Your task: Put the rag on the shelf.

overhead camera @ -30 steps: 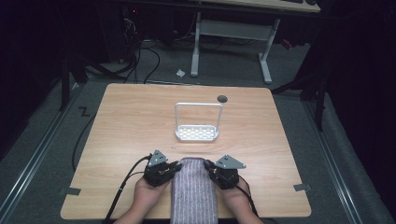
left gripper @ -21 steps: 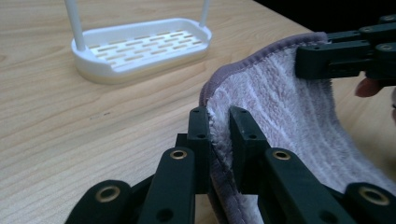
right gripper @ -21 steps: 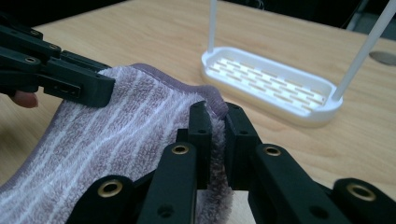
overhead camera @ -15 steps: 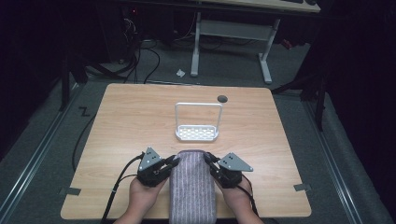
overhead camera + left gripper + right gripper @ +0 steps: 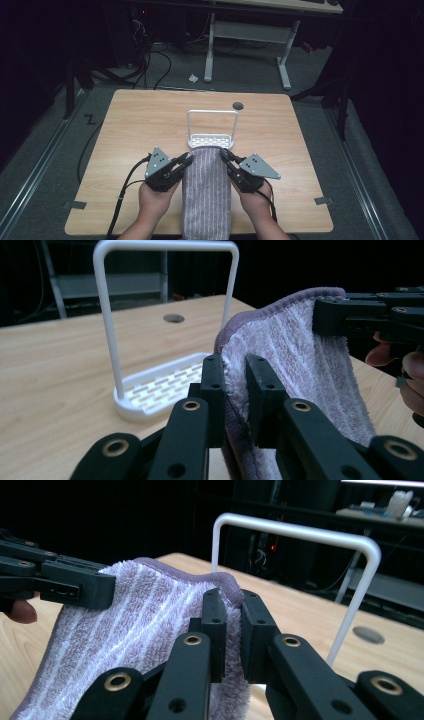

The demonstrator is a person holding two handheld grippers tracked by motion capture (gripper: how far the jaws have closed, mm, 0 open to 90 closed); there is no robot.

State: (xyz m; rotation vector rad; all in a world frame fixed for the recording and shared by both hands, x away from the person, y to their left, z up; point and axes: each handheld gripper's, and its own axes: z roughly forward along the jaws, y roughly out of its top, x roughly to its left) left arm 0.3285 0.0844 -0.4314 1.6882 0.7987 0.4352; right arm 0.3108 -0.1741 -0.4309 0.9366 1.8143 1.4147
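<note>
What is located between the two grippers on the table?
In the high view, the striped purple towel stretches between the left gripper and the right gripper, each clamped on one far corner.

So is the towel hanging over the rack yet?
No, the towel is held short of the rack by both grippers.

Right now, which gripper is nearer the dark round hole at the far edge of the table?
Right. The right gripper grips the towel's far right corner, diagonally below the hole. The left gripper holds the far left corner, farther off across the white rack.
</note>
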